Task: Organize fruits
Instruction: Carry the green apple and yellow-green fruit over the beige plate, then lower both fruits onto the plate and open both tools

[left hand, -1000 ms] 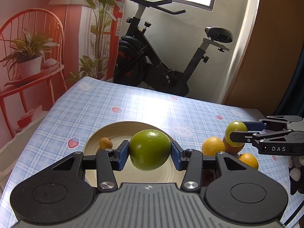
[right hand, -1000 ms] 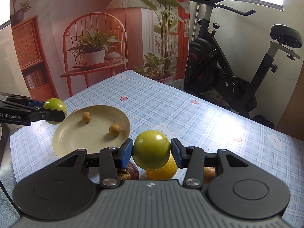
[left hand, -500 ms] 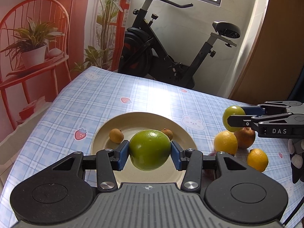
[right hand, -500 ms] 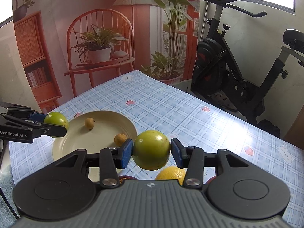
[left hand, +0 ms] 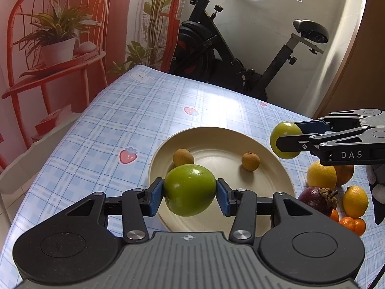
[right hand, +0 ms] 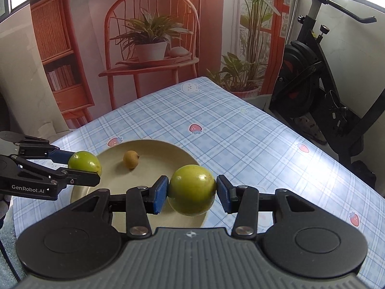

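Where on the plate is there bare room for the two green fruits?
The plate is mostly bare: only two small brown fruits lie toward its far side, with open surface between and in front of them. It is crowded right of the plate, where lemons, a mangosteen and small oranges cluster.

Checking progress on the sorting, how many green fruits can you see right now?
2. One green fruit is held in the left gripper over the plate; the other in the right gripper.

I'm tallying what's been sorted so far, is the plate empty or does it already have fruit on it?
Not empty: the plate holds two small brown fruits. The green fruits are not on it.
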{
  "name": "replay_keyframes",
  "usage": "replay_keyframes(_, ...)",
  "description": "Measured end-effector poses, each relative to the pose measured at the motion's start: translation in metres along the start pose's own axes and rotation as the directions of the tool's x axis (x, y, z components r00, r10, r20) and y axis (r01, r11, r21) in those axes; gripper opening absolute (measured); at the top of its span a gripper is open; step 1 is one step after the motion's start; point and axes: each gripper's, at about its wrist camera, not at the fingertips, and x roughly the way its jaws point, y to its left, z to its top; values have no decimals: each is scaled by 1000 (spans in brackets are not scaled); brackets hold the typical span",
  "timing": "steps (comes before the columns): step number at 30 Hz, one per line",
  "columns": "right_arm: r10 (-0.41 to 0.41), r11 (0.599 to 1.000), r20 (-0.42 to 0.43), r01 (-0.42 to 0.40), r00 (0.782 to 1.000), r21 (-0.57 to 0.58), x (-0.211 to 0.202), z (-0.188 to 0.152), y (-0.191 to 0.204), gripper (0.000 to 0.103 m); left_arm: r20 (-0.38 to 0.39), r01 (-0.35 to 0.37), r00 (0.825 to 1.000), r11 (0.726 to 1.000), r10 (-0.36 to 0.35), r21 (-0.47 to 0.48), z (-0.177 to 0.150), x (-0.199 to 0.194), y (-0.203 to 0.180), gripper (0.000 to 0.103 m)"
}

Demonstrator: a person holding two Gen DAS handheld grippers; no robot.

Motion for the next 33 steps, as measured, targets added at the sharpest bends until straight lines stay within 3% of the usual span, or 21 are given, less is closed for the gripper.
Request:
replay_keyframes(8, 41, 999, -34, -42, 999, -21, 46, 15, 9, 47, 5, -31, 1000, 998, 31, 47, 4, 14, 5, 49)
replay_keyframes(15, 60, 998, -52, -61, 997, -18, 69, 19, 10, 47, 1, -8, 1000, 996, 8, 84, 8, 21, 1, 49)
replay_keyframes(22, 60, 998, -59, -60, 996, 1, 72, 19, 4, 47, -25, -7, 1000, 996, 9, 93, 5, 31, 2, 50)
replay_keyframes(27, 51, 999, -62, -50, 997, 17, 72, 19, 3, 47, 2, -20, 1000, 995, 20, 102, 8, 27, 0, 50)
replay_keyframes(33, 51, 997, 9, -51, 999, 50, 47, 24, 1, 47, 27, -33, 999, 994, 31, 107, 11, 19, -6, 49)
